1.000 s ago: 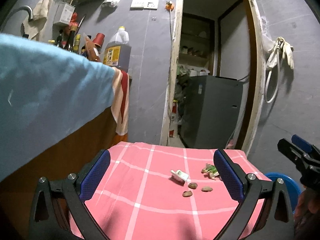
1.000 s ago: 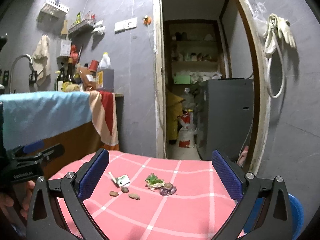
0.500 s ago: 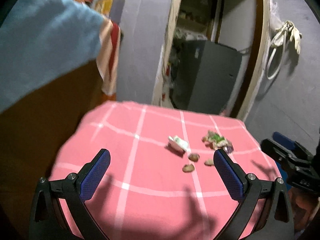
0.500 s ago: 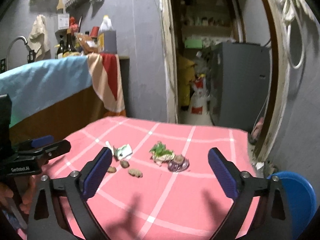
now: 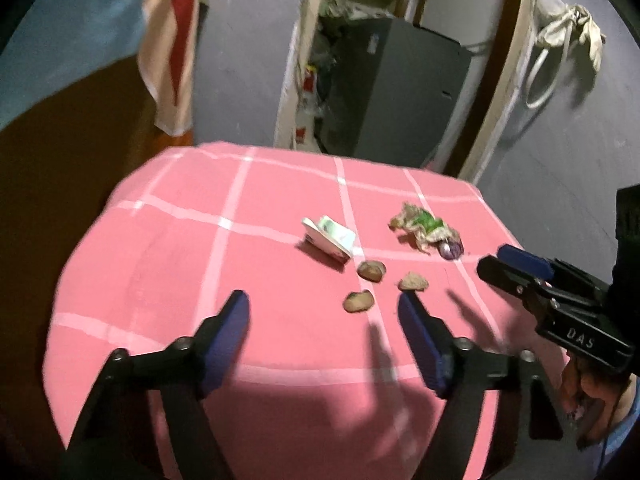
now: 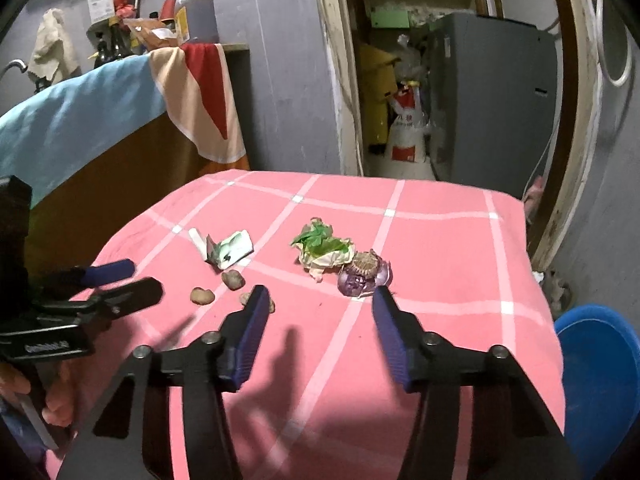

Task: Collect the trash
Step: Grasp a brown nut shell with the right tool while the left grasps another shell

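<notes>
Trash lies on a pink checked tablecloth [image 5: 168, 280]: a torn white-green carton [image 5: 330, 238], three brown shell bits [image 5: 372, 270], a crumpled green wrapper [image 5: 420, 226] and a purple onion scrap [image 5: 451, 249]. In the right wrist view the carton [image 6: 230, 248], wrapper [image 6: 324, 250] and onion scrap [image 6: 364, 276] lie just ahead. My left gripper [image 5: 324, 316] is open and empty, just short of the shell bits. My right gripper [image 6: 318, 306] is open and empty, just short of the wrapper and onion scrap; it also shows at the right of the left wrist view [image 5: 516, 268].
A blue bin [image 6: 600, 376] stands on the floor right of the table. A counter draped in blue and striped cloth [image 6: 80, 116] runs along the left. A doorway with a grey appliance [image 6: 488, 92] lies behind the table.
Both grippers have tilted down and moved forward over the table toward the trash. Their jaws have narrowed but stay open.
</notes>
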Motion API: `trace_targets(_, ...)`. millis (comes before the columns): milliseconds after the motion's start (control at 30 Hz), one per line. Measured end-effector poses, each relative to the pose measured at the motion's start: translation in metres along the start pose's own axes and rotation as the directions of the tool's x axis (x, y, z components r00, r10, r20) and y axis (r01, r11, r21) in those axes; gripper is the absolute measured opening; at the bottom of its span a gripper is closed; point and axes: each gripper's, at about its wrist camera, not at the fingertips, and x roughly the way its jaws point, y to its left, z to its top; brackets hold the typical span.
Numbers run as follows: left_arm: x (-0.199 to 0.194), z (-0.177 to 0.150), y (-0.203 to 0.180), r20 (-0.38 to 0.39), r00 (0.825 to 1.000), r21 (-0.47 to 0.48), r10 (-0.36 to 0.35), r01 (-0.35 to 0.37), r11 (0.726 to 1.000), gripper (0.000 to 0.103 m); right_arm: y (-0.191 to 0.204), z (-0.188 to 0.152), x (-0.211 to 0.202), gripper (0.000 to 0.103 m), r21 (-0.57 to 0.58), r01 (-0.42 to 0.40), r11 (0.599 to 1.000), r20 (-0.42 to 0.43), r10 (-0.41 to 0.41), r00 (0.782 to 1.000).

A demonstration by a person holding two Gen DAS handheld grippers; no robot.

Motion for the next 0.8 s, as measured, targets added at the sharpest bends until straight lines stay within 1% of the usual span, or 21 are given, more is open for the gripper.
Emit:
trace_targets(33,0.005,0.001,-0.001,-0.014,1.000,0.003,-0.005,0.005,1.000,0.064,0.000,0.000,0.002,0.044,0.000,-0.005,1.000,-0.006,0.005,1.000)
trace_targets(100,0.013,0.002,-0.002,-0.059,0.998,0.011,-0.015,0.015,1.000,0.053,0.000,0.000,0.004,0.042,-0.003,-0.009,1.000,-0.013,0.009,1.000)
trace_targets(167,0.023,0.003,-0.002,-0.103,0.994,0.002,-0.035,0.036,0.999,0.048,0.000,0.002,0.006,0.041,-0.006,-0.012,1.000,-0.019,0.012,1.000)
trace_targets(267,0.027,0.006,-0.005,-0.104,0.994,0.013,-0.027,0.028,1.000,0.044,0.001,0.002,0.008,0.041,-0.008,-0.016,1.000,-0.025,0.016,1.000)
trace_targets(333,0.030,0.008,-0.007,-0.111,0.993,0.019,-0.031,0.034,0.999,0.037,0.001,0.003,0.010,0.039,-0.011,-0.022,1.000,-0.034,0.021,0.999)
trace_targets(400,0.033,0.008,-0.010,-0.120,0.992,0.034,-0.026,0.030,0.999,0.028,0.002,0.003,0.013,0.037,-0.016,-0.029,0.999,-0.044,0.028,0.999)
trace_targets(467,0.034,0.007,-0.012,-0.124,0.992,0.049,-0.025,0.031,0.998,0.025,0.004,0.004,0.017,0.037,-0.025,-0.041,0.999,-0.060,0.039,0.997)
trace_targets(567,0.035,0.006,-0.012,-0.129,0.991,0.054,-0.034,0.041,0.998,0.015,0.008,0.004,0.023,0.036,-0.041,-0.059,0.997,-0.089,0.055,0.994)
trace_targets(800,0.036,0.006,-0.009,-0.131,0.990,0.029,-0.049,0.053,0.998,0.013,0.019,0.006,0.039,0.032,-0.073,-0.120,0.990,-0.156,0.108,0.982)
